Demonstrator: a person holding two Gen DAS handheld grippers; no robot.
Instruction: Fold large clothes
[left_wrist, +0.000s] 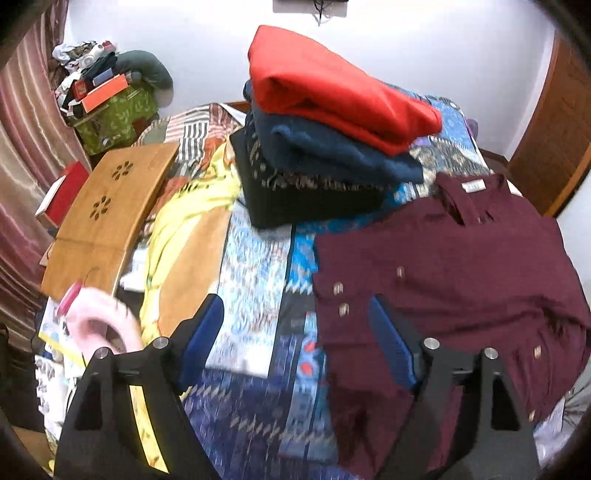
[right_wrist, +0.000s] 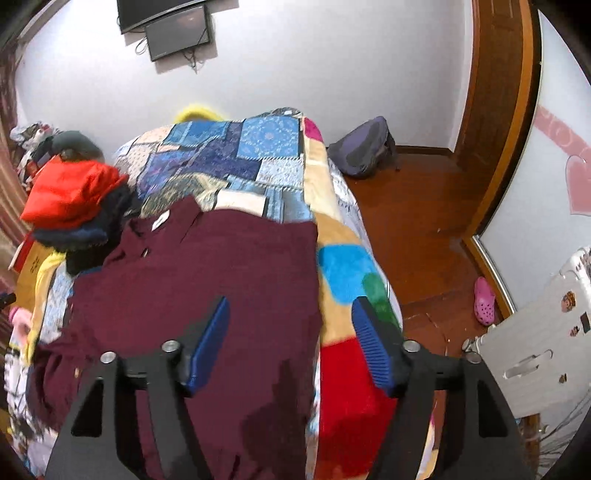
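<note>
A maroon button shirt (left_wrist: 454, 266) lies spread on the patchwork bedspread (left_wrist: 258, 266), collar at the far end. My left gripper (left_wrist: 295, 317) is open and empty above the shirt's left edge, one finger over the spread, one over the shirt. In the right wrist view the same shirt (right_wrist: 207, 273) lies with a straight right edge. My right gripper (right_wrist: 290, 317) is open and empty above that right edge, its left finger over the shirt, its right finger over the colourful blanket (right_wrist: 347, 280).
A stack of folded clothes (left_wrist: 332, 129), red on top, stands at the far middle of the bed, also in the right wrist view (right_wrist: 74, 199). A wooden lap table (left_wrist: 107, 218) and a yellow cloth (left_wrist: 192, 221) lie left. Wooden floor (right_wrist: 417, 221), a backpack (right_wrist: 362, 147) and a white stool (right_wrist: 535, 343) are right.
</note>
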